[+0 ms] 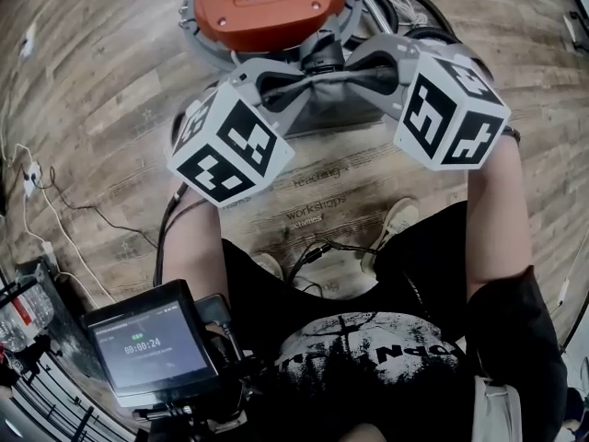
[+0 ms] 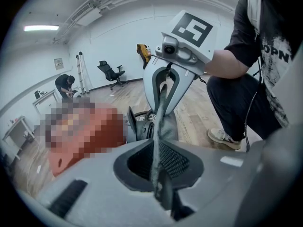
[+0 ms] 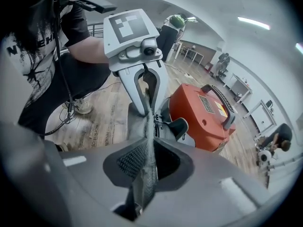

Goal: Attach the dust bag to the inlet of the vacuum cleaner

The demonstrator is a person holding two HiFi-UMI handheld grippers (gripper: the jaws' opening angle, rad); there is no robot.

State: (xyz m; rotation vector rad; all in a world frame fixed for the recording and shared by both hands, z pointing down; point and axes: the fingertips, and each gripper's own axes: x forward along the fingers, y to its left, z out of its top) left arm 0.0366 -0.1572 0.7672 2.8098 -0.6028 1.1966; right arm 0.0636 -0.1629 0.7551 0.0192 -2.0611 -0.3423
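The orange vacuum cleaner (image 1: 267, 3) stands on the wood floor ahead of me. Its black inlet (image 3: 179, 128) faces the grippers. A grey fabric dust bag (image 1: 322, 90) is stretched taut between both grippers, just in front of the vacuum. My left gripper (image 1: 276, 88) is shut on the bag's left edge, and the cloth runs up between its jaws (image 2: 158, 174). My right gripper (image 1: 386, 67) is shut on the opposite edge (image 3: 147, 169). Each gripper view shows the other gripper facing it across the bag. The bag's opening is hidden.
A black hose (image 1: 405, 3) coils behind the vacuum at the right. White cables (image 1: 55, 219) trail over the floor at the left. A screen device (image 1: 152, 343) hangs at my chest and my shoes (image 1: 396, 219) stand below. An office chair (image 2: 111, 72) and a crouching person (image 2: 64, 85) are far off.
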